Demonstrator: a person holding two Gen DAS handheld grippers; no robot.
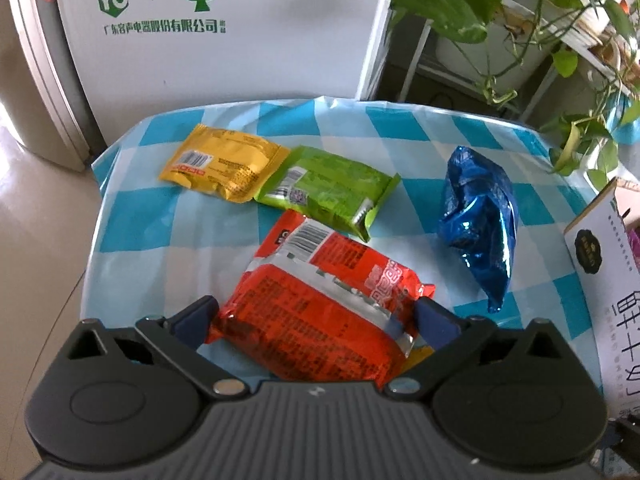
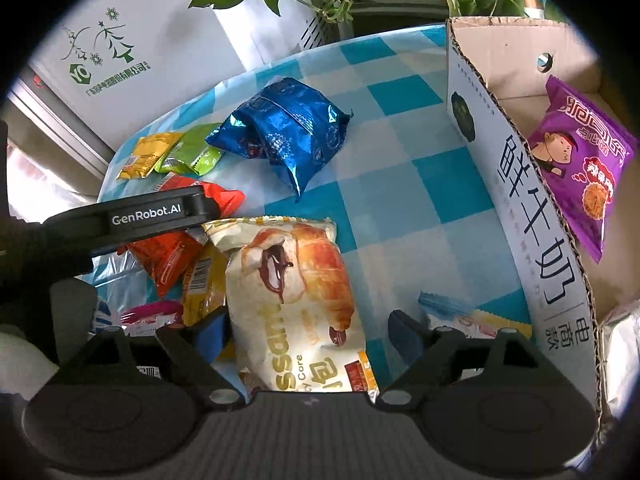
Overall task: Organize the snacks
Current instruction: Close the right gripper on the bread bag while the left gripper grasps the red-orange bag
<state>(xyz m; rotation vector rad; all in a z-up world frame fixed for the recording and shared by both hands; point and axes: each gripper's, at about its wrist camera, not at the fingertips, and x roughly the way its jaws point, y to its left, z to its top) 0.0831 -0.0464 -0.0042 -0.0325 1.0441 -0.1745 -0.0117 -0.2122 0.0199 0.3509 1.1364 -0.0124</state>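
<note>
- The left gripper [image 1: 314,312] has its fingers set against both sides of the red snack pack [image 1: 320,312]. The pack bulges between them, so it looks gripped, though whether it is lifted off the table [image 1: 168,232] cannot be told.
- The right gripper [image 2: 308,330] stands wide over the croissant pack [image 2: 296,292]. Its left finger is close beside the pack's edge and the right finger is apart from it, so nothing is held yet.
- Just beside the croissant pack lie a yellow pack [image 2: 202,286] and something pink [image 2: 150,314], partly hidden.
- Farther out on the table lie a yellow snack pack [image 1: 222,162] touching a green snack pack [image 1: 330,192], with the blue foil bag [image 1: 478,220] apart to their right.
- The cardboard box [image 2: 532,216] stands at the table's right side with a purple snack pack [image 2: 580,168] inside. A silvery packet at the box's near corner is too cut off to tell.
- My judgement: the sorting is at an early stage, with one pack clearly boxed and at least six left on the table.
</note>
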